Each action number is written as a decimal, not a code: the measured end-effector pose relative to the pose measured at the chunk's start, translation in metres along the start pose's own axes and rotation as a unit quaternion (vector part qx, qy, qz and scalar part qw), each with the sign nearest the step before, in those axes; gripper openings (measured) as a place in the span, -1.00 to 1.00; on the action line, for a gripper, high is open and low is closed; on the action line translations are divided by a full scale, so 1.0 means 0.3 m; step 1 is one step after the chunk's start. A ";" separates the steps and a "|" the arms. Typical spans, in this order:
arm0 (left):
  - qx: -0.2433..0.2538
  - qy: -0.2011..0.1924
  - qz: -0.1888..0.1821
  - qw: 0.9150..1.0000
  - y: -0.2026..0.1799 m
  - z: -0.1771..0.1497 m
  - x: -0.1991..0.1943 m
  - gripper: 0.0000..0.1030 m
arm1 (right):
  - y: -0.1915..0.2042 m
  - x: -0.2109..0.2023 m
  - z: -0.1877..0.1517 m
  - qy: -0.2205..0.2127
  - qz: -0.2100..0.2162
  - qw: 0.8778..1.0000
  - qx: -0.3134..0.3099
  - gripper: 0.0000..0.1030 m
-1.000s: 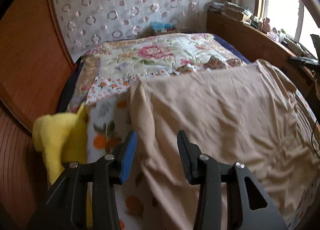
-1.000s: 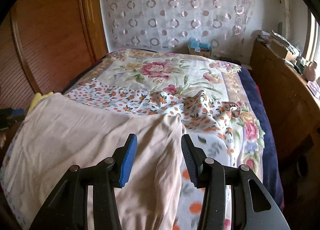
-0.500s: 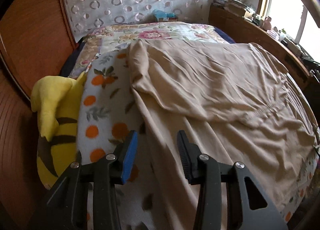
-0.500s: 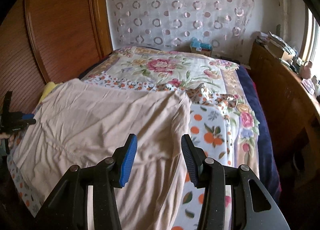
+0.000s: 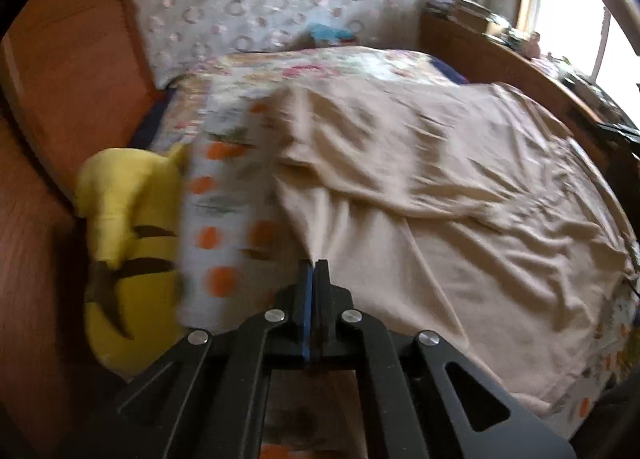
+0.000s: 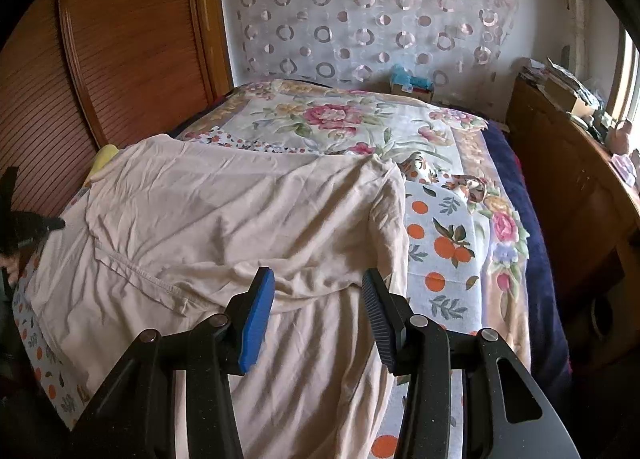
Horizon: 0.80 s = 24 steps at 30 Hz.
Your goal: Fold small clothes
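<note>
A large beige garment (image 5: 440,179) lies spread on the bed, its upper part folded down over the lower. My left gripper (image 5: 314,265) is shut at the garment's left edge, and a taut crease runs from the cloth straight into its closed tips. From the right wrist the same garment (image 6: 240,195) fills the near bed. My right gripper (image 6: 318,299) stands open above the garment's near right part, with cloth showing below the gap and no pad touching it. The left gripper (image 6: 36,225) pokes in at that view's left edge.
A yellow plush toy (image 5: 124,219) lies left of the garment against the wooden wardrobe (image 6: 120,39). The floral and orange-print bed cover (image 6: 448,243) shows to the right. A wooden ledge (image 6: 560,179) piled with clutter runs under the window, and a blue box (image 6: 412,81) sits at the headboard.
The left jaws, open in the earlier frames, have shut on the garment's left edge. Both views drew back towards the bed's near end, and more of the garment shows.
</note>
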<state>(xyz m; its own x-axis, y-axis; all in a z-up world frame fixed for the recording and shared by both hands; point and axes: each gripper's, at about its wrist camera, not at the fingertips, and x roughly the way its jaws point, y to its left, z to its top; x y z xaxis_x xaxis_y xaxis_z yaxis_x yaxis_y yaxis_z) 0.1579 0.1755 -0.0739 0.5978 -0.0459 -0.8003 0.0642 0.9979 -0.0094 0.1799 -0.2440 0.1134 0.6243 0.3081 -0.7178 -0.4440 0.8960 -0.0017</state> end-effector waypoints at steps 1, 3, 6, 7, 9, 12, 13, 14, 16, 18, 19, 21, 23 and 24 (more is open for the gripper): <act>-0.011 0.002 0.005 1.000 0.039 -0.001 0.000 -0.98 | 0.001 0.008 -0.001 0.001 0.001 1.000 0.001 -0.08; -0.018 0.006 0.010 1.000 0.083 -0.002 0.006 -0.98 | -0.004 0.014 -0.004 0.001 0.004 1.000 0.006 -0.08; -0.021 0.021 0.009 1.000 0.105 0.000 0.030 -0.98 | -0.012 0.004 0.003 -0.007 0.009 1.000 0.017 -0.08; -0.020 0.022 0.014 0.999 0.106 0.000 0.034 -0.97 | -0.011 0.001 0.005 -0.012 0.009 1.000 0.019 -0.08; -0.021 0.020 0.005 1.000 0.109 0.008 0.035 -0.97 | -0.015 -0.005 0.008 -0.018 0.014 0.999 0.024 -0.08; -0.029 0.004 -0.014 0.999 0.114 0.030 0.021 -0.89 | -0.008 0.029 0.001 -0.009 0.012 1.000 0.021 -0.08; -0.030 -0.001 -0.019 0.999 0.110 0.043 0.020 -0.66 | -0.006 0.044 -0.002 -0.005 0.011 1.000 0.021 -0.08; -0.029 -0.006 -0.023 0.999 0.104 0.056 0.020 -0.30 | -0.009 0.060 -0.002 0.001 0.011 1.000 0.023 -0.08; -0.026 -0.012 -0.031 0.999 0.087 0.084 0.031 -0.13 | -0.016 0.098 -0.005 0.009 0.013 0.999 0.029 -0.07; -0.022 -0.015 -0.033 0.999 0.068 0.111 0.047 -0.05 | -0.026 0.132 -0.004 0.018 0.012 0.999 0.032 -0.07; -0.019 -0.016 -0.036 0.999 0.055 0.127 0.060 -0.05 | -0.032 0.152 -0.005 0.025 0.012 0.999 0.034 -0.07; -0.014 -0.017 -0.036 0.999 0.039 0.151 0.081 -0.05 | -0.043 0.189 -0.004 0.039 0.007 0.998 0.039 -0.07; -0.009 -0.015 -0.029 0.999 0.025 0.177 0.110 -0.05 | -0.056 0.226 -0.009 0.048 -0.003 0.998 0.043 -0.07; -0.006 -0.014 -0.025 1.000 0.018 0.186 0.123 -0.05 | -0.060 0.238 -0.007 0.049 -0.006 0.998 0.045 -0.07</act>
<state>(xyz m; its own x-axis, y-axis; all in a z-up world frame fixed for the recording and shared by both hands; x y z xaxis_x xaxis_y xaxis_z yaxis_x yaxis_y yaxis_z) 0.2250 0.1767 -0.0700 0.6161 -0.0978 -0.7816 0.0857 0.9947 -0.0569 0.2310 -0.2388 0.0607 0.5623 0.2680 -0.7823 -0.3740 0.9262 0.0485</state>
